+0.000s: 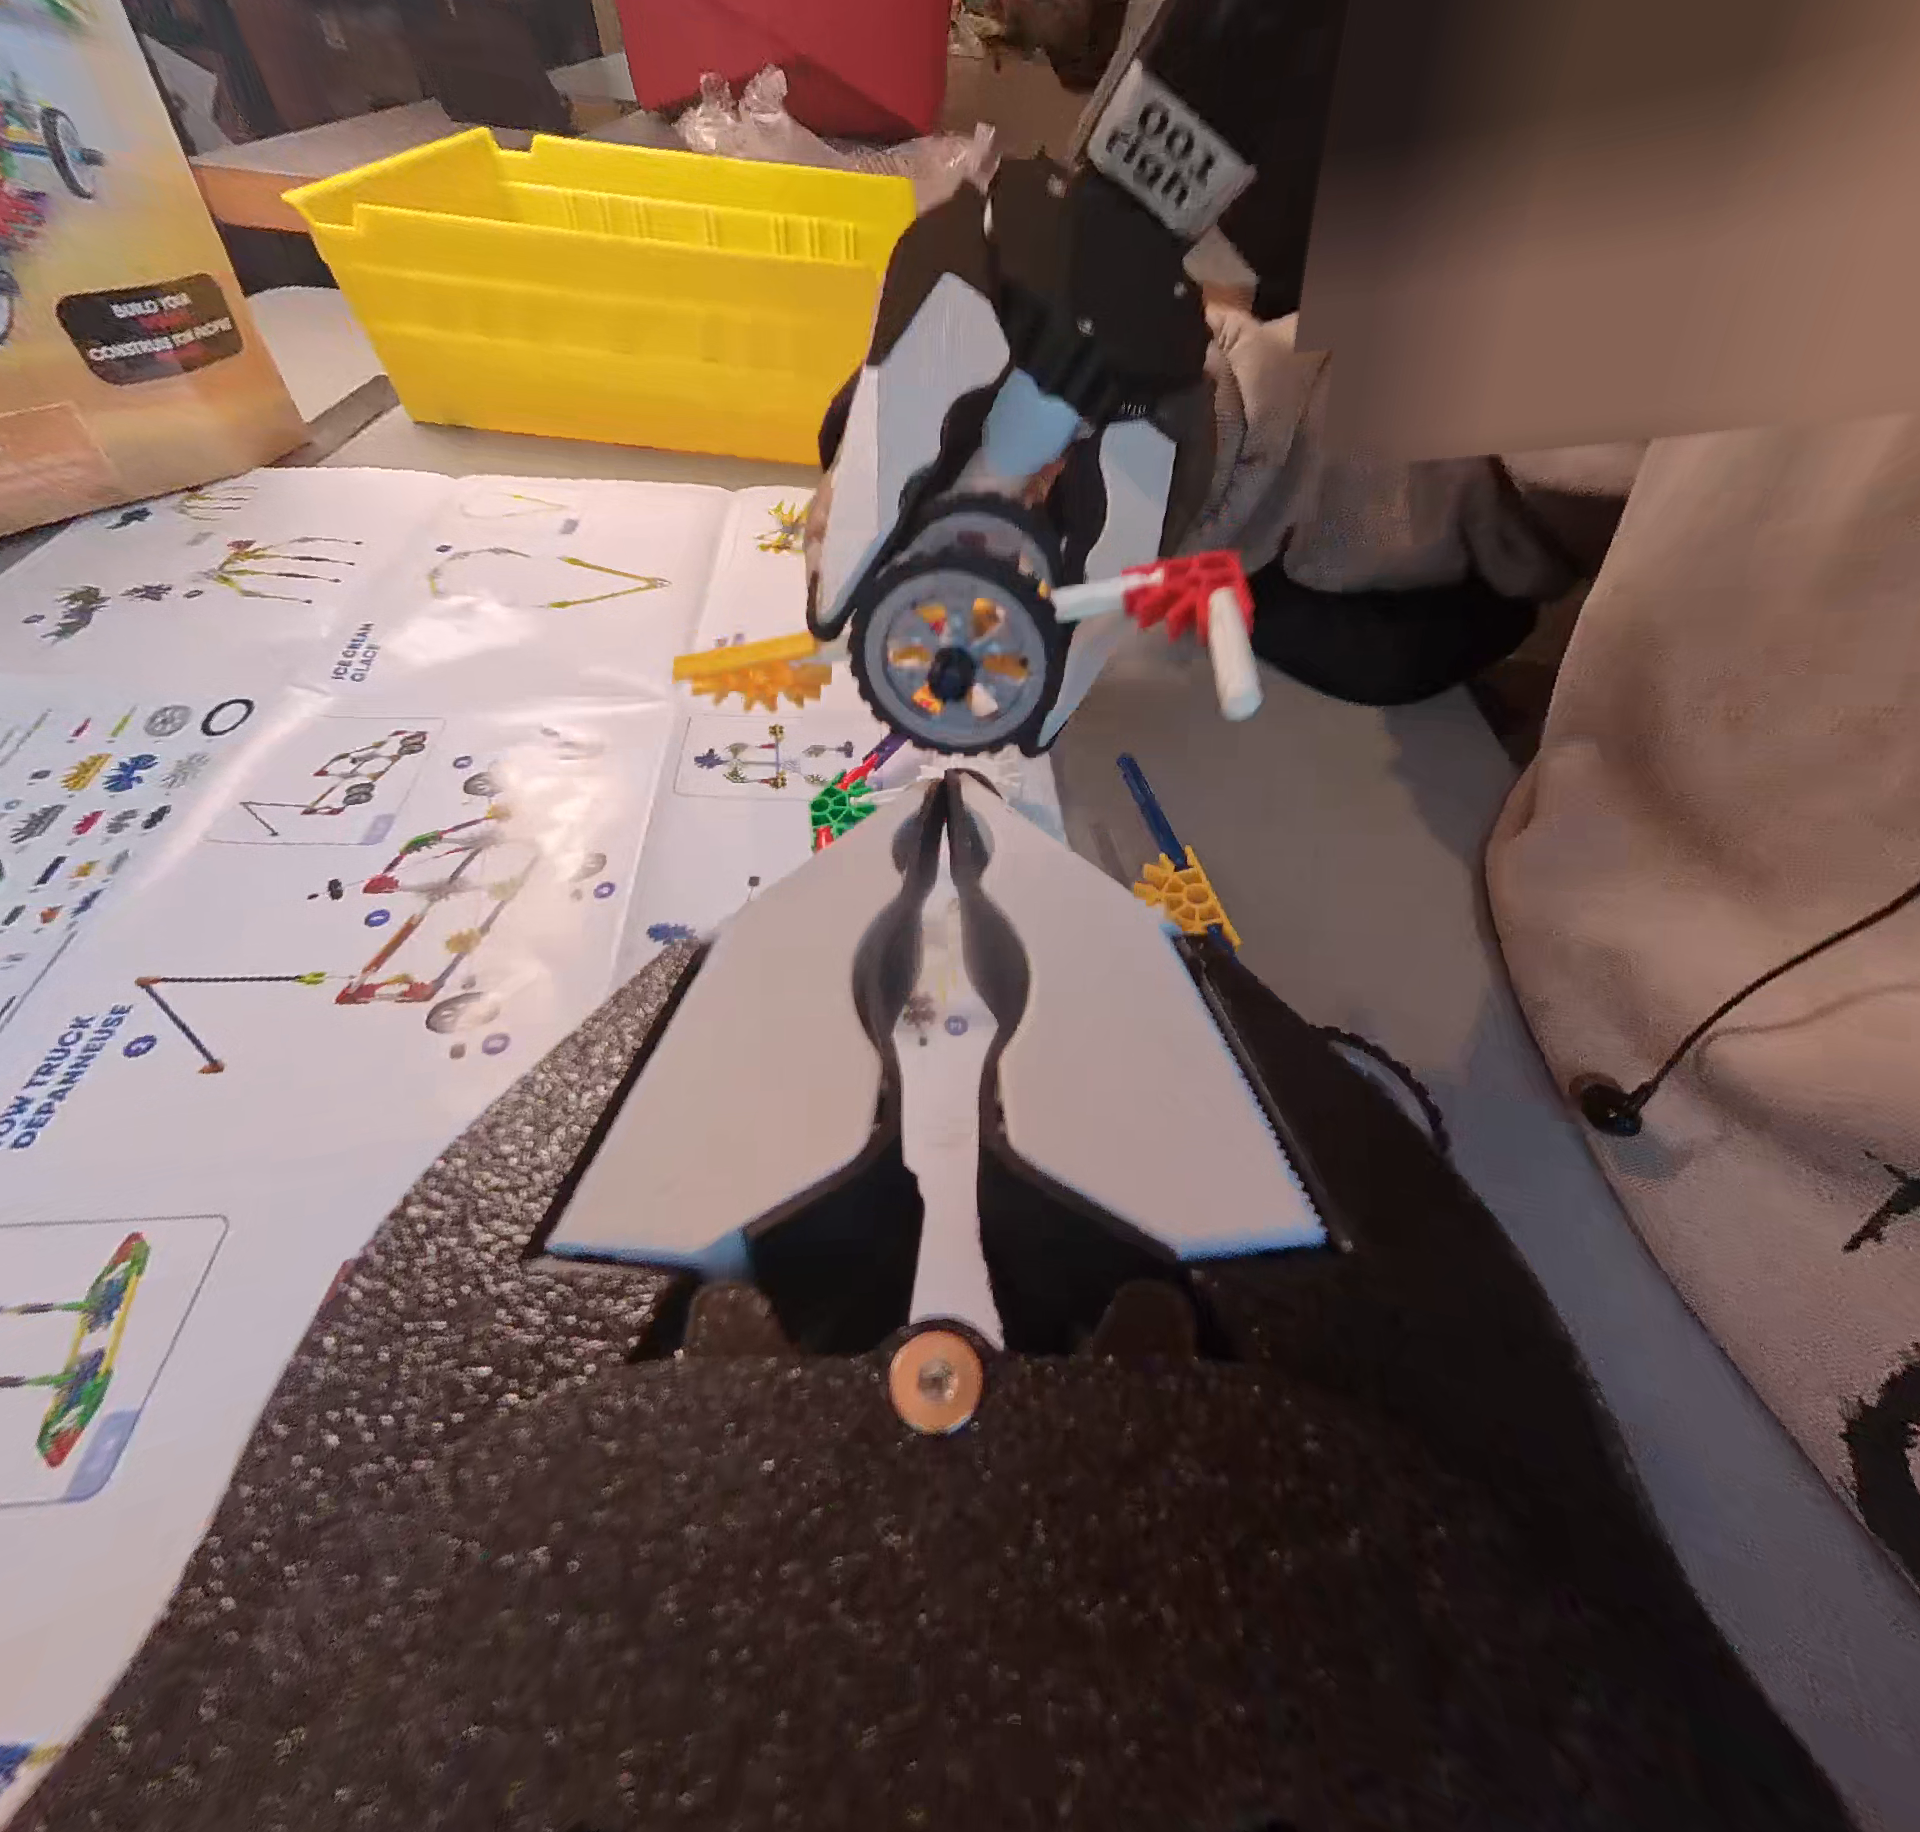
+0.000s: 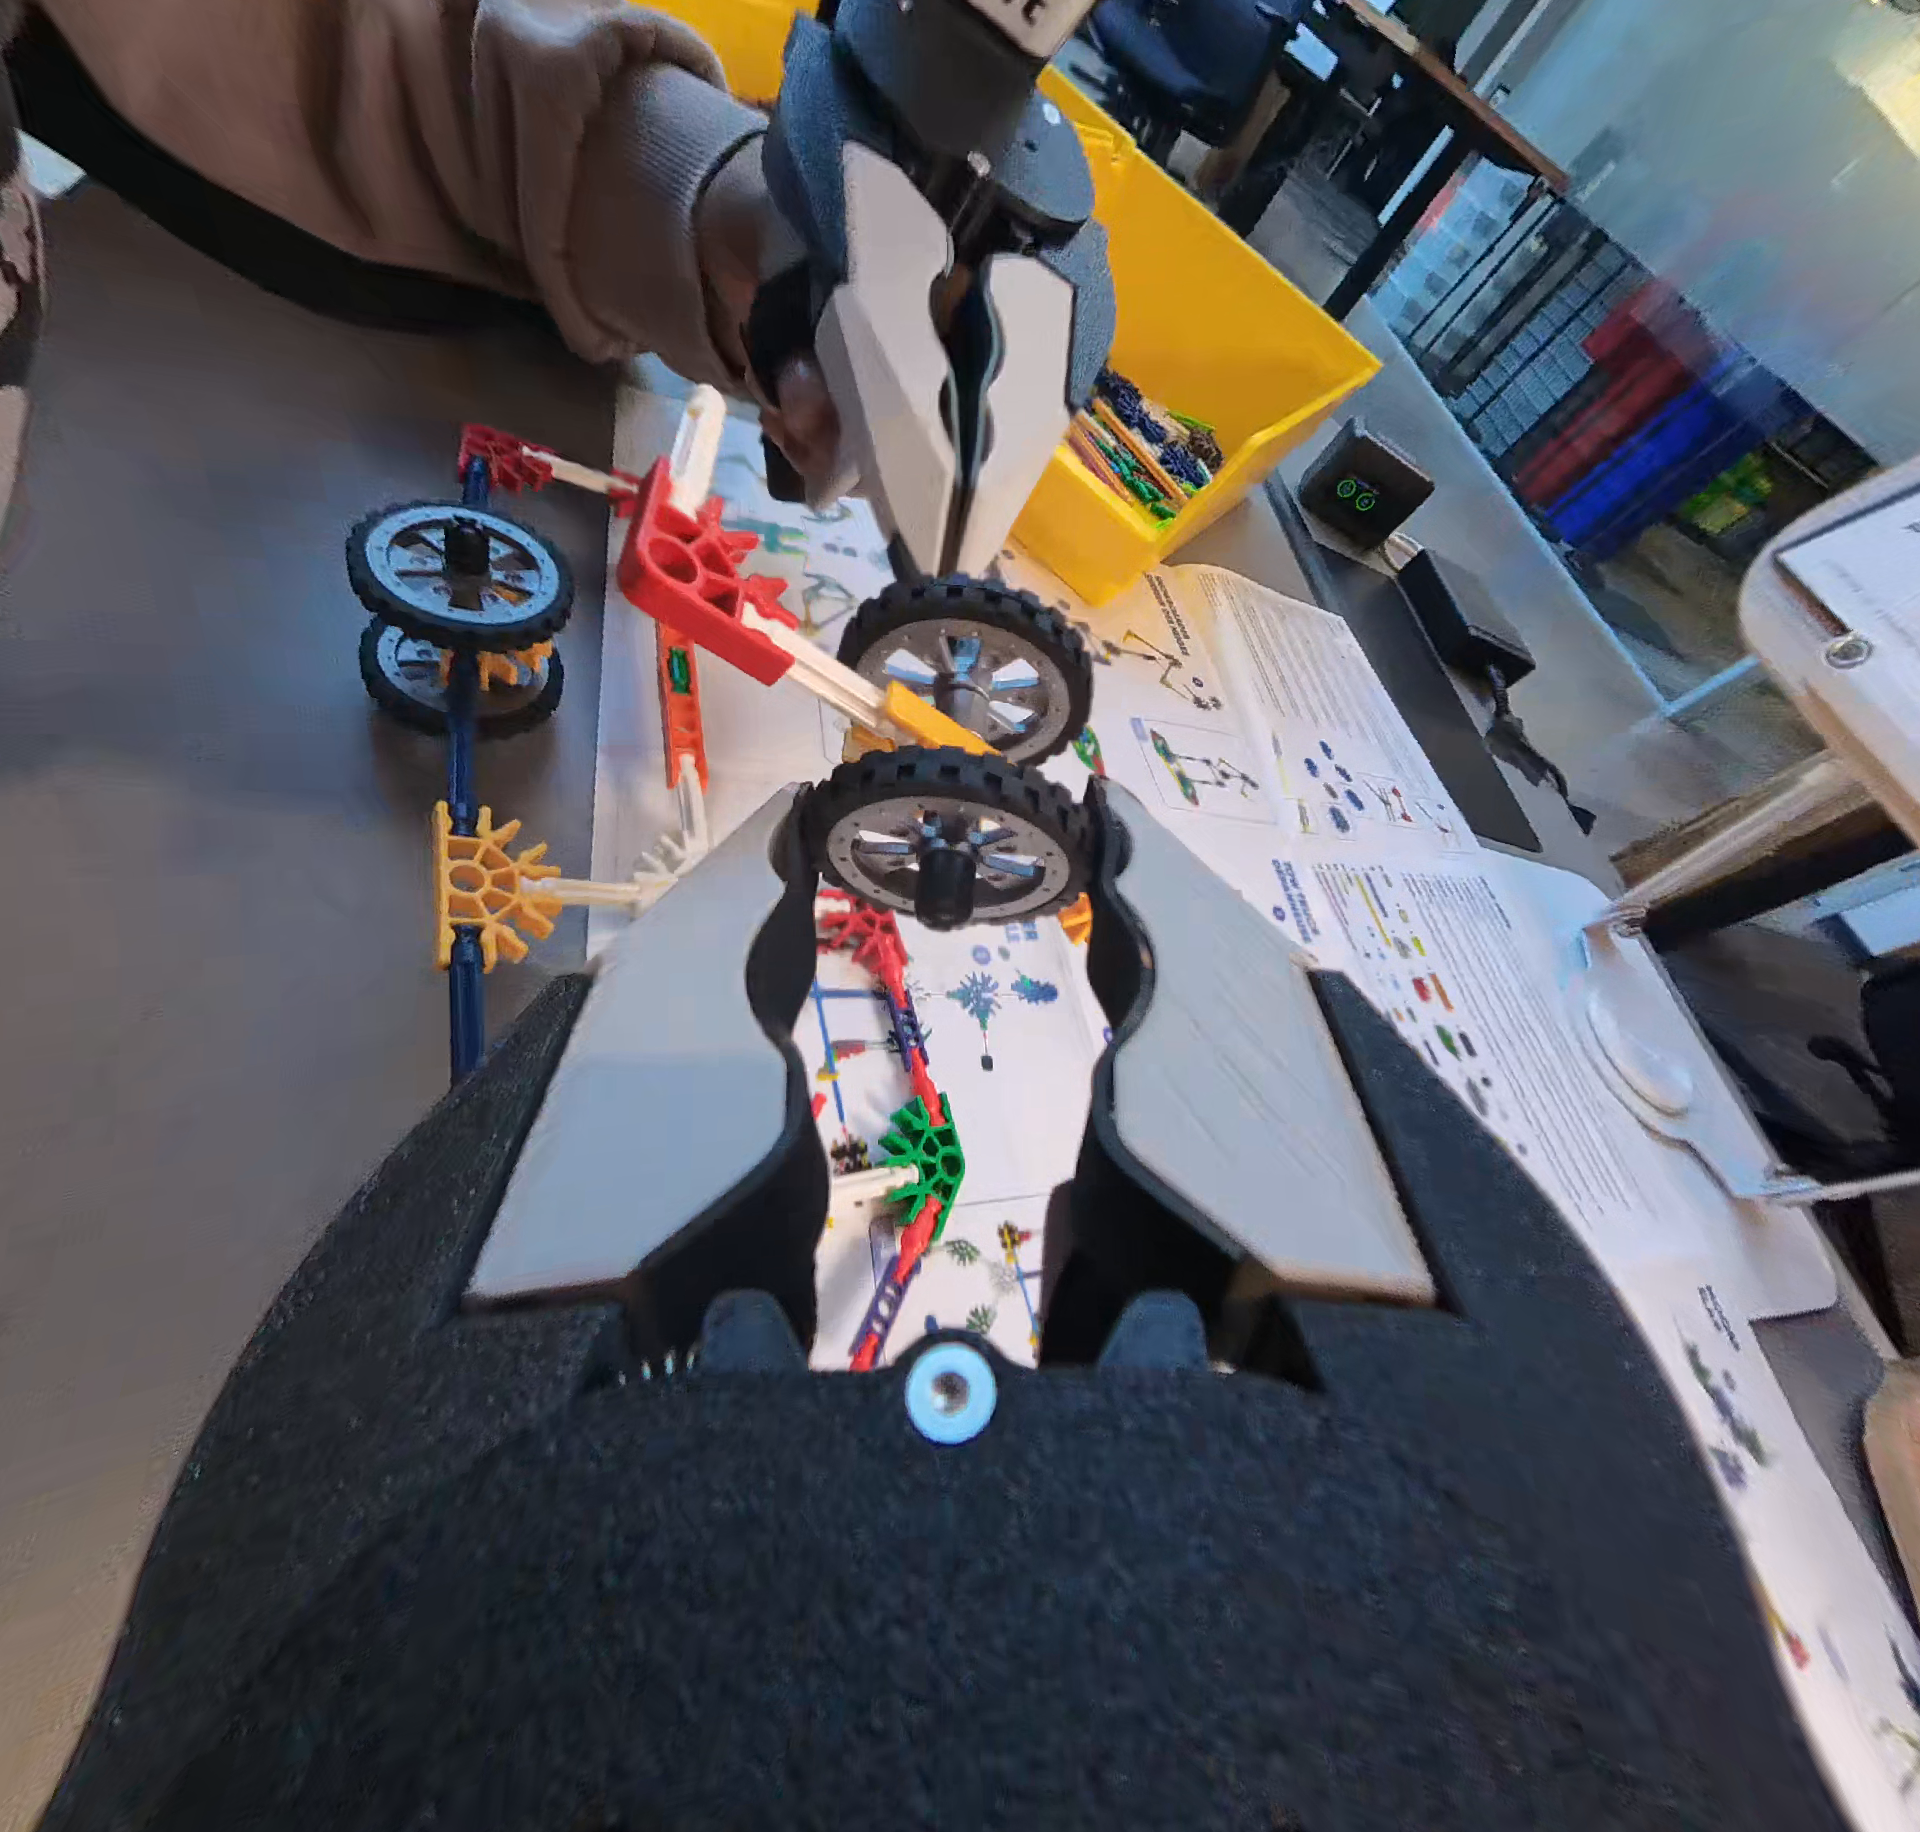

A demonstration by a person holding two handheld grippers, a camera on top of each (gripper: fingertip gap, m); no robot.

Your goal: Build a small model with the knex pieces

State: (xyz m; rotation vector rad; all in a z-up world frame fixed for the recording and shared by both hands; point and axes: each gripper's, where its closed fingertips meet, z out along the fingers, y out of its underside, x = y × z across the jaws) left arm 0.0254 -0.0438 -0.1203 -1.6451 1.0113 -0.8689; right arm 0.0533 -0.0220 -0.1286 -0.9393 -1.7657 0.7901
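A small toy assembly has two black-tyred wheels on one axle, with a yellow connector (image 2: 925, 717), a white rod and a red connector (image 2: 691, 577). My right gripper (image 2: 945, 811) is shut on the near wheel (image 2: 945, 847) and holds the assembly above the instruction sheet (image 2: 1247, 743). My left gripper (image 2: 945, 561) comes from above, its jaws together, tips against the tyre of the far wheel (image 2: 966, 670). In the left wrist view my left gripper (image 1: 945, 785) is shut just below that wheel (image 1: 956, 660). The right gripper (image 1: 940, 676) straddles the wheels, and the red connector (image 1: 1195, 587) sticks out to the right.
A second wheel pair (image 2: 457, 577) on a blue rod with a yellow connector (image 2: 488, 889) lies on the table to the left. A green, red and blue piece (image 2: 920, 1148) lies on the sheet. A yellow bin (image 1: 603, 296) of parts stands behind. A printed box (image 1: 104, 224) stands at left. Across from one pair of fingers to the other is roughly 5 cm.
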